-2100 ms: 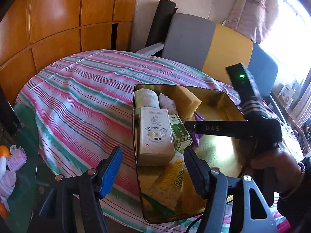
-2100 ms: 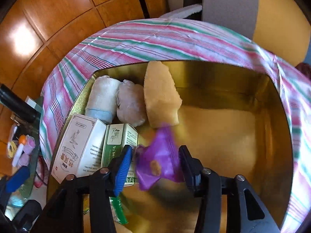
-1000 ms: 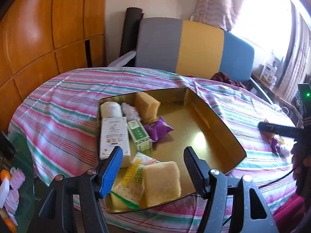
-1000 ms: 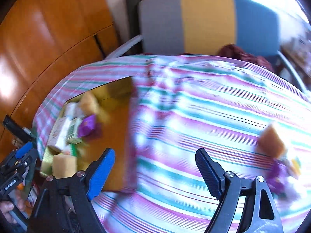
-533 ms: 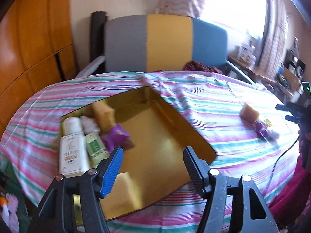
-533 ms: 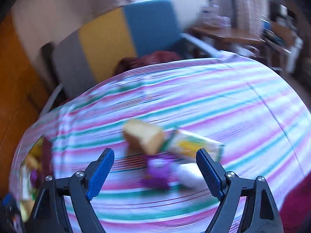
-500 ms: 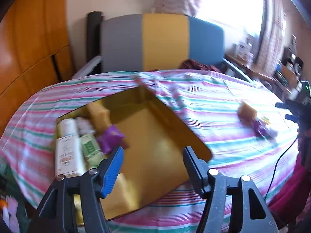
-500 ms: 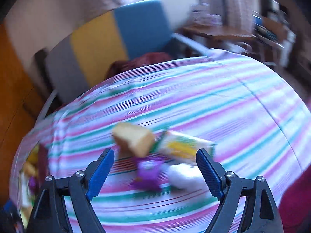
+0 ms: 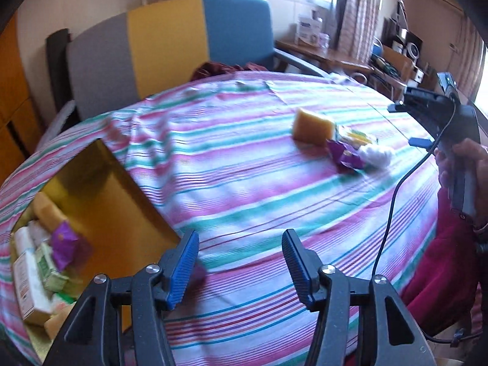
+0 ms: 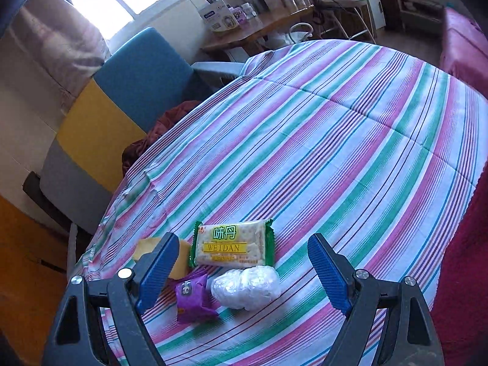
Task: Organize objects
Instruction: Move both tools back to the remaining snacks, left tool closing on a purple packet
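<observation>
Fingers of my right gripper (image 10: 242,270) stood apart over four loose items; left gripper (image 9: 241,263) was closing, empty. Gold box (image 9: 100,201) at left frame already held several.

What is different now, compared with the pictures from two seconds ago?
The right gripper let go of the purple packet it held over the gold tray and swung across the table; it now hovers, open and empty, over a cracker pack, yellow sponge, purple snack and white bundle. The left gripper turned away from the tray too, its empty jaws closing. The tray's contents stayed put.
</observation>
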